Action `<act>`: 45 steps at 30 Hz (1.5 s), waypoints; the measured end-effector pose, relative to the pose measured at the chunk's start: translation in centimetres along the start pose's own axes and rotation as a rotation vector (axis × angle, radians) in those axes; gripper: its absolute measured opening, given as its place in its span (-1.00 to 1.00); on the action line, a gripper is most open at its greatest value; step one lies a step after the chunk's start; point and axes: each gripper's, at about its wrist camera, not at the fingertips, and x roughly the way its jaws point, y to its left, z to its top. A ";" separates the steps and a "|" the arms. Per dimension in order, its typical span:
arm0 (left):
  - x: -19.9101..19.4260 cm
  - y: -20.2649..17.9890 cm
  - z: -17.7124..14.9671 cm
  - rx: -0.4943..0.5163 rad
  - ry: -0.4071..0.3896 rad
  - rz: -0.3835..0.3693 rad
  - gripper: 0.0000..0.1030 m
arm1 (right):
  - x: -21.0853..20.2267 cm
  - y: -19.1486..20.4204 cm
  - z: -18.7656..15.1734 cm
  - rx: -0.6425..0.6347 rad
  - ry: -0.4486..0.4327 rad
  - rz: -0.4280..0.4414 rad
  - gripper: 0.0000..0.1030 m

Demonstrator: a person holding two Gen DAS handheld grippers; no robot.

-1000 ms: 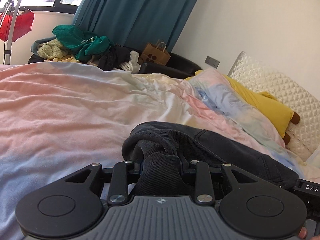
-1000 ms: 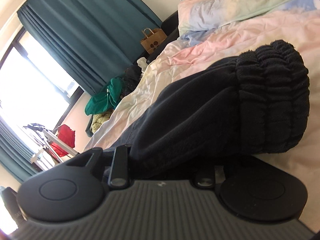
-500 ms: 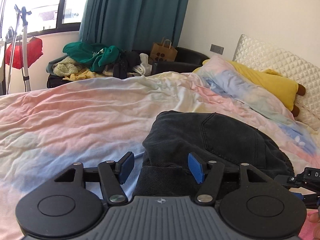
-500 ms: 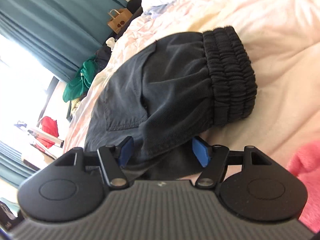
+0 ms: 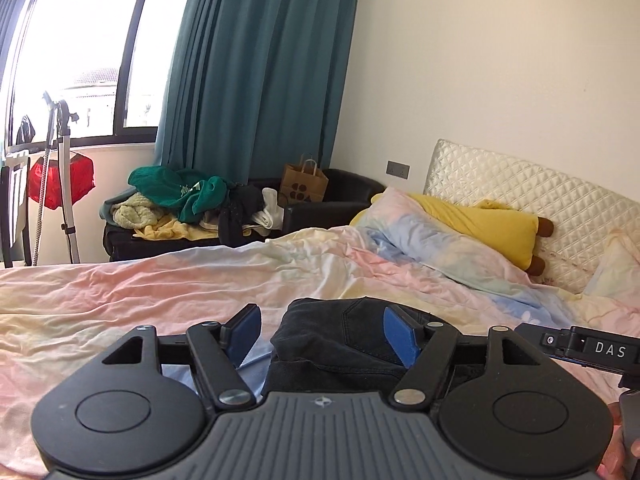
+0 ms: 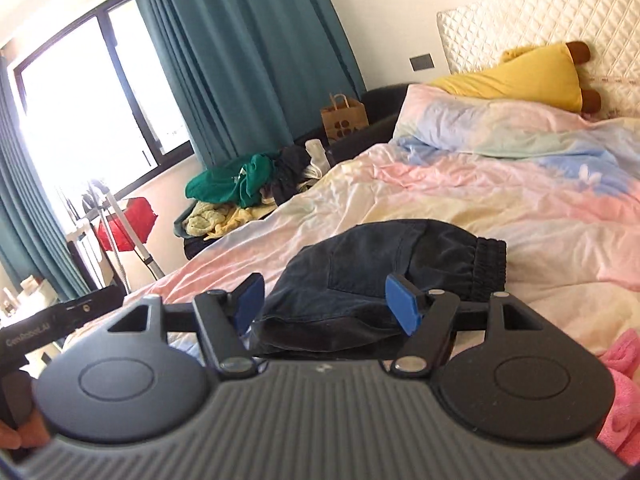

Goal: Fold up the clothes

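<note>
**A:** Where are the dark shorts (image 6: 384,272) lying right now?

**B:** They are sitting in a compact bundle on the bed (image 5: 120,300), with the pastel cover showing all round them. In the right wrist view the gathered waistband (image 6: 490,268) is pointing off to the right and a back pocket (image 6: 360,270) is facing up.

**A:** And the fingers?

**B:** Both pairs are standing wide and holding nothing. The left gripper (image 5: 320,334) is hovering with the bundle straight ahead between its blue pads, though the cloth is lying below them, not pinched. The right gripper (image 6: 326,302) is framing the bundle's near edge in the same way.

**A:** Which way is the long axis running?

**B:** From the right gripper it is running left to right, waistband end at the right, so that gripper is looking broadside at it. The left one seems to be looking more along its length. Neither is plainly nearer.

**A:** So is this piece done?

**B:** It is lying doubled over on itself, which would fit a finished fold or one still needing another turn. I cannot tell which. Something pink (image 6: 622,384) is lying at the right gripper's right, and a heap of clothes (image 5: 188,200) is sitting beyond the bed's far side.
</note>
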 end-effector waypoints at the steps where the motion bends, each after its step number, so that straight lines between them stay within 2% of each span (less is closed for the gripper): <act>1: -1.4 -0.1 0.0 0.001 -0.009 0.005 0.41 | -1.0 0.5 -0.1 -0.013 -0.013 0.005 0.35; 6: -6.9 -0.2 -0.9 0.028 -0.049 -0.013 0.60 | -4.7 2.9 -1.7 -0.096 -0.058 -0.013 0.37; 8: -8.4 -0.2 -1.7 0.029 -0.053 -0.017 0.67 | -5.5 3.3 -2.6 -0.096 -0.075 -0.011 0.66; 10: -9.1 -0.2 -2.6 0.038 -0.052 -0.022 0.83 | -5.9 3.7 -3.6 -0.103 -0.076 0.004 0.71; 11: -9.3 -0.1 -3.1 0.043 -0.053 -0.024 0.98 | -5.8 3.9 -4.2 -0.108 -0.071 0.003 0.73; 12: -9.5 0.0 -3.6 0.045 -0.059 -0.025 1.00 | -5.6 4.1 -4.8 -0.113 -0.065 -0.006 0.73; 17: -9.2 0.8 -6.1 0.067 -0.043 0.002 1.00 | -4.7 4.9 -7.7 -0.132 -0.048 -0.055 0.73; 22: -8.1 2.1 -7.9 0.075 -0.019 0.019 1.00 | -4.1 6.2 -9.6 -0.190 -0.103 -0.102 0.73; 27: -7.0 3.2 -9.6 0.088 0.002 0.042 1.00 | -2.9 6.8 -11.1 -0.225 -0.092 -0.148 0.73; 32: -5.9 4.1 -10.3 0.059 0.032 0.042 1.00 | -2.5 6.6 -11.4 -0.213 -0.087 -0.174 0.73; 40: -4.9 3.7 -11.0 0.076 0.056 0.047 1.00 | -1.9 5.6 -11.5 -0.152 -0.055 -0.201 0.73; 45: -4.8 3.2 -11.1 0.082 0.065 0.043 1.00 | -1.5 5.8 -11.5 -0.166 -0.038 -0.211 0.73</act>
